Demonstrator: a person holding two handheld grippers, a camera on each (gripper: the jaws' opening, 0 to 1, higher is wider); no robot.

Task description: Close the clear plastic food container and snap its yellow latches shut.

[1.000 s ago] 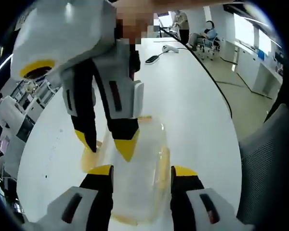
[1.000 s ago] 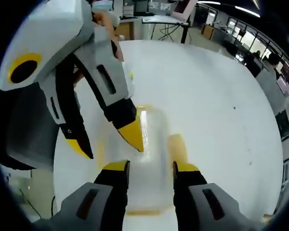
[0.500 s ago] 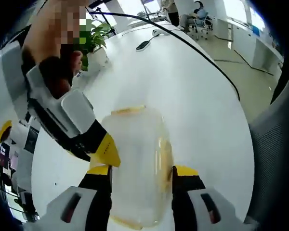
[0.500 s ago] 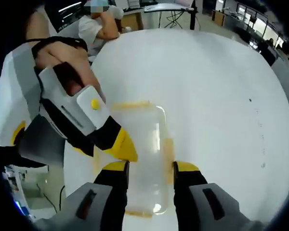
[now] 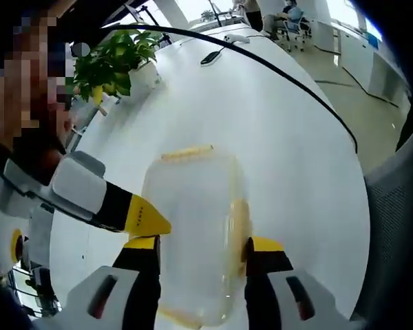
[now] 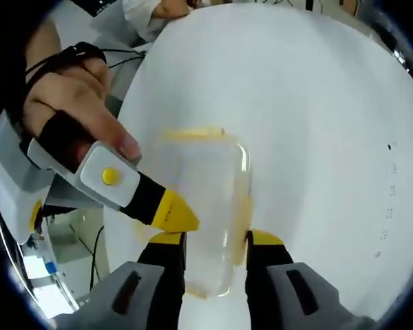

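Table [image 5: 289, 137], white and broad, runs far beyond the container [image 5: 193, 227] on every side, with bare surface to the right and ahead. The clear container lies between the jaws of both tools, lid on, yellow latches [image 5: 239, 218] along its sides and far end. The left gripper [image 5: 201, 245] stands open, jaws either side of the container; whether they touch it I cannot tell. The right gripper [image 6: 215, 239] likewise straddles it, open. In the right gripper view a hand [image 6: 69, 110] grips the other tool. A potted plant [image 5: 117, 62] and a black cable [image 5: 261, 65] lie well away.
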